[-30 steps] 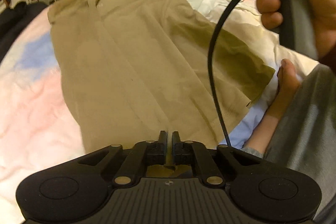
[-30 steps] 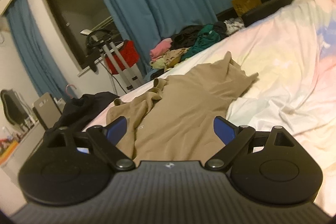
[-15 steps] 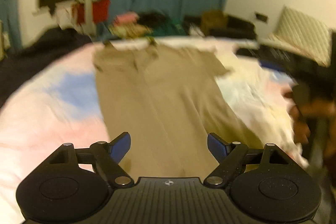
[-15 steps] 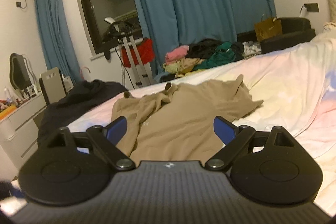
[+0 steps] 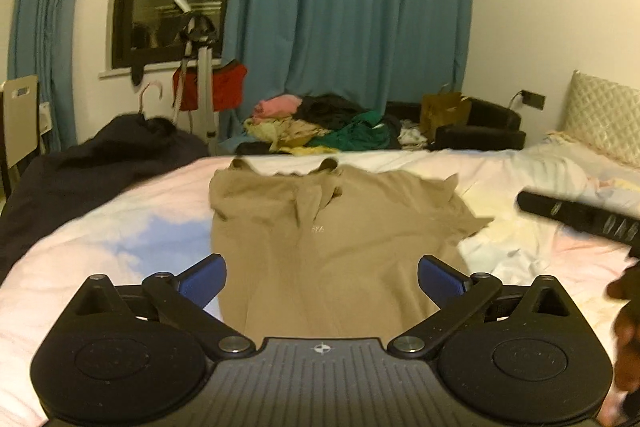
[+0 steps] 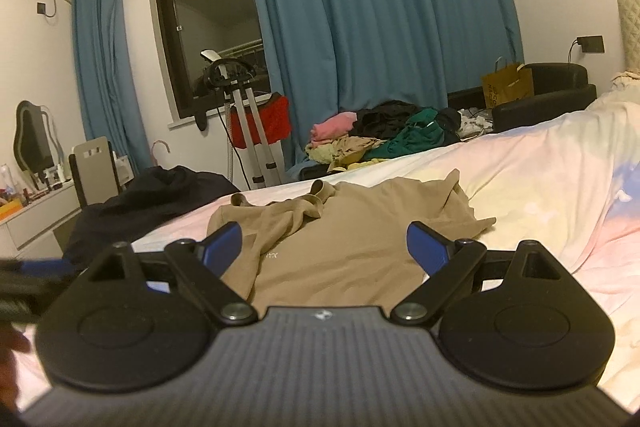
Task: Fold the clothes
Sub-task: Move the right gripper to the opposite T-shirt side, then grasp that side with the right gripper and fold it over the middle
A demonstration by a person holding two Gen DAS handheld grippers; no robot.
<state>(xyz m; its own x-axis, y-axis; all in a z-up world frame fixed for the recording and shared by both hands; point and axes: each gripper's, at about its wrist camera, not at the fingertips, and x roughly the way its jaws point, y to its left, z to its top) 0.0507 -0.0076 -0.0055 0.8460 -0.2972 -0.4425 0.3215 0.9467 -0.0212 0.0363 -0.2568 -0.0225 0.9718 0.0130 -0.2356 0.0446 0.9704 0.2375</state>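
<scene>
Right now both tools are spread wide and hold nothing: the left tool has its blue-padded fingers parted over the near part of the tan shirt, and the right tool is equally wide, looking along the same garment from a little further right. Neither pad touches cloth as far as the views show

The tan shirt lies spread along the bed, hem end near the tools and collar at the far end by the bed's far edge. Its left side looks folded or bunched inward, with a ridge of cloth running down from the collar; the right sleeve spreads out onto the pale sheet. A small pale logo sits near the chest

It looks like thin, soft knit: light, limp, likely to sag and drag on the sheet rather than keep any shape. A pinch at an edge should hold better than one on the flat middle, so I would take the right sleeve or shoulder seam and the matching hem corner

Beyond the bed a pile of clothes lies below the blue curtain, and a dark garment lies at the far left
</scene>
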